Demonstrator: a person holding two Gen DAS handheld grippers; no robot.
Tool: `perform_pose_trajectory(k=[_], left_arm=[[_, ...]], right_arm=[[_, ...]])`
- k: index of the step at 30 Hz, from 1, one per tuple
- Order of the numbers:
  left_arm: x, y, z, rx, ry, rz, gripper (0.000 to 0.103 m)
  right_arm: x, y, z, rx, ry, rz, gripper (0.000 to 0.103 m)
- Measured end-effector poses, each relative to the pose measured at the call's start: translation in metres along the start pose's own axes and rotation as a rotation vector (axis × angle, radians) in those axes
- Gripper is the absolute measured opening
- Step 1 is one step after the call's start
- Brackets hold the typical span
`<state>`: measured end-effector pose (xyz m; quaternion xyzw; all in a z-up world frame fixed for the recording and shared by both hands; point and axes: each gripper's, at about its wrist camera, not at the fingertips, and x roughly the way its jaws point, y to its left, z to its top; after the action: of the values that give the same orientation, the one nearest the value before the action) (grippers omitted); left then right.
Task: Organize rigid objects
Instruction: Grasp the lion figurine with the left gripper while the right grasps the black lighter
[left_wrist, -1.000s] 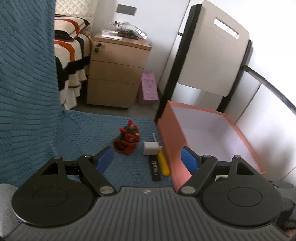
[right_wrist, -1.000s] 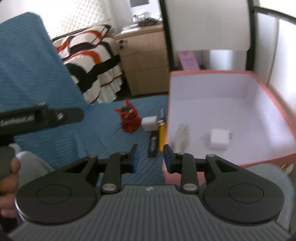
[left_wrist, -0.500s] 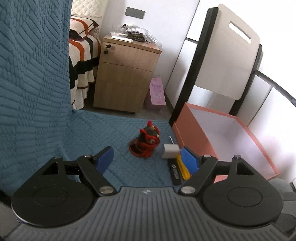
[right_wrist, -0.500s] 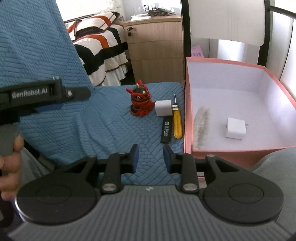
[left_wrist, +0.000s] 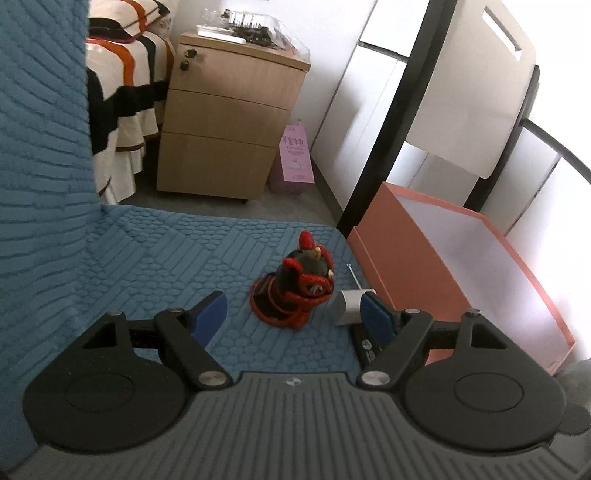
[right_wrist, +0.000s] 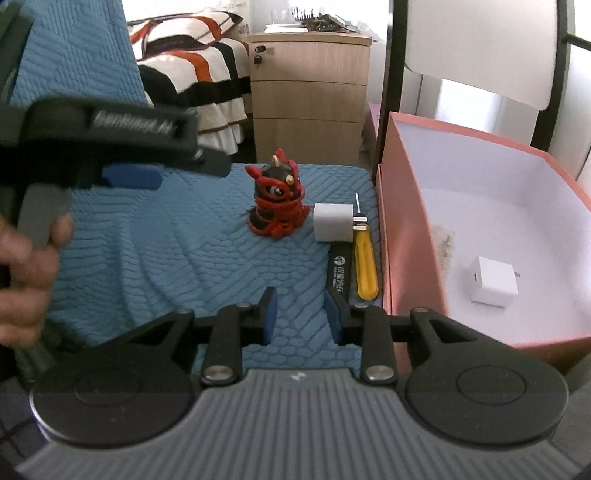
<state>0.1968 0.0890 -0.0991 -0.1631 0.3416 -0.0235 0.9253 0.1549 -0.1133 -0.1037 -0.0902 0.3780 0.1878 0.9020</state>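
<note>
A red and black figurine (left_wrist: 295, 286) (right_wrist: 277, 199) stands on the blue quilted surface (left_wrist: 177, 258). Beside it lie a white charger plug (right_wrist: 332, 222) (left_wrist: 347, 307), a yellow-handled screwdriver (right_wrist: 365, 264) and a black stick (right_wrist: 339, 273). A pink box (right_wrist: 391, 221) (left_wrist: 410, 254) to the right holds another white plug (right_wrist: 493, 282). My left gripper (left_wrist: 293, 314) is open wide, just in front of the figurine. My right gripper (right_wrist: 300, 312) is open and empty, nearer than the objects. The left gripper (right_wrist: 129, 173) also shows in the right wrist view, held by a hand.
A wooden drawer cabinet (left_wrist: 225, 136) (right_wrist: 308, 96) stands behind the surface, next to a striped bed cover (right_wrist: 192, 70). A pink bag (left_wrist: 293, 158) leans by the cabinet. A folded chair with black frame (left_wrist: 461, 85) stands behind the box. Some pale debris (right_wrist: 443, 240) lies inside the box.
Both grippers moved forward toward the figurine and plug. The left gripper swung so the figurine sits between its fingers' line. The right gripper's jaws opened a little wider.
</note>
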Motion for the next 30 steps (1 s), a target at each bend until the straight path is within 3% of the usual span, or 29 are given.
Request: perform_pose_trajectory(k=[9,18,21,30], left_arm=[[0.054,0.012,0.017,-0.032,0.039,-0.035,0.082],[0.09,0.002,0.024,0.03,0.064,-0.052,0.082],[0.098,0.0,0.024,0.055,0.073,-0.019,0.074],[0.114,0.002,0.022,0.044,0.1,-0.063,0.07]], right_arm=[[0.046,0.009,0.002,0.019,-0.001,-0.142,0.031],[0.076,0.017,-0.008,0.0,0.065,-0.26,0.029],[0.082,0.013,-0.009,0.024,0.082,-0.303,0.029],[0.084,-0.002,-0.005,0.089,0.107,-0.243,0.027]])
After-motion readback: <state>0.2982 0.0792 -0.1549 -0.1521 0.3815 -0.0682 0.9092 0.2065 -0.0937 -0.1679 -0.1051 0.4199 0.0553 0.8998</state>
